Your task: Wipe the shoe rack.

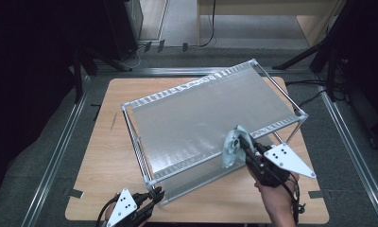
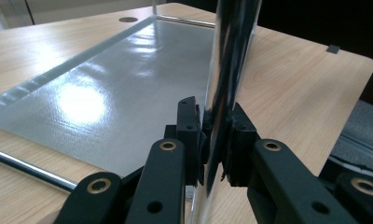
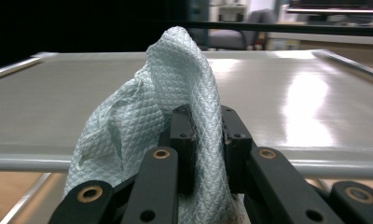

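A chrome wire rack (image 1: 144, 158) with a grey shelf liner (image 1: 206, 113) stands askew on the wooden table (image 1: 107, 142). At its near left corner my left gripper (image 1: 155, 194) is shut on the upright chrome post (image 2: 229, 65), which the pads (image 2: 197, 133) pinch from both sides. A lower grey shelf (image 2: 124, 84) lies beyond the post. My right gripper (image 1: 244, 144) is shut on a pale blue wipe cloth (image 1: 232, 147), which rests against the top shelf near its front right edge. In the right gripper view the cloth (image 3: 175, 70) bunches up over the jaws, with the shelf top (image 3: 296, 93) behind it.
The rack covers most of the table, leaving bare strips of wood at the left and along the near edge (image 1: 225, 208). Aluminium rails (image 1: 59, 151) run on the floor at either side. Black stand legs (image 1: 310, 52) and cables (image 1: 310, 90) lie beyond the table.
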Demonstrator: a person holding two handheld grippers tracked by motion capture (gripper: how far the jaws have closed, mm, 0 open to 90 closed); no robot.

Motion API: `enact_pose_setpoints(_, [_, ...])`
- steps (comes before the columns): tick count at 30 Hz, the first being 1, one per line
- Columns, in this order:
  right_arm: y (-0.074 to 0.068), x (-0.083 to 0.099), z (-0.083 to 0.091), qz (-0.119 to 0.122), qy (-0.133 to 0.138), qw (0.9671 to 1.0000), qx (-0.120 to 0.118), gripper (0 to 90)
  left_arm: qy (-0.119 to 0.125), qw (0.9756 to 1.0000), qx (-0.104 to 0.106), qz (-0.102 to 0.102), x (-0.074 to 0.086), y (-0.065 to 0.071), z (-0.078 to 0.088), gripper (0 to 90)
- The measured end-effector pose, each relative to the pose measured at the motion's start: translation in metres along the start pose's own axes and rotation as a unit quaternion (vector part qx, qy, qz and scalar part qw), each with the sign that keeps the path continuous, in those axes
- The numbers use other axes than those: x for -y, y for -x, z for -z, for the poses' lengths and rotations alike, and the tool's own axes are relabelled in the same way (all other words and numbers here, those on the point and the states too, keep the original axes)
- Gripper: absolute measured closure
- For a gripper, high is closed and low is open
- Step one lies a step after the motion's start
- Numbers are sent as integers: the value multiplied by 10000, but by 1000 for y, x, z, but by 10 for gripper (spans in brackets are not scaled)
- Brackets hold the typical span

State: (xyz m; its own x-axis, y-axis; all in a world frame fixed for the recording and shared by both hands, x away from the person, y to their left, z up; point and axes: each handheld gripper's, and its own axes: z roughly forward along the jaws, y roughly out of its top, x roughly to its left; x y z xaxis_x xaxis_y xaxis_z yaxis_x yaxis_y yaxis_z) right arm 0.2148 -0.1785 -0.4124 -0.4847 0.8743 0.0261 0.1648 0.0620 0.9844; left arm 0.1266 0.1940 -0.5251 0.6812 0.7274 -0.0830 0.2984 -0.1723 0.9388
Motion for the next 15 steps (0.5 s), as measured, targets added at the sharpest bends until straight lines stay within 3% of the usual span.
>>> enact_pose_setpoints(3, [16,-1,2,-10,8,9994,333,794,-24,10000,-41,5,-1,-3,0,798])
enact_pose_setpoints(7, [32,-2,2,-137,16,9984,544,795,-68,10000,-35,47,-3,-8,-3,796])
enact_pose_setpoints(9, [35,-3,1,-210,-10,9984,532,796,-99,9999,-70,124,-5,-12,-4,794])
enact_pose_setpoints(12, [29,-6,-2,-172,-121,9982,560,798,-81,9994,-264,219,-7,-19,-8,791])
enact_pose_setpoints(15, [18,-9,-7,-117,-186,9991,359,799,-163,9989,-391,180,-10,-21,-10,793])
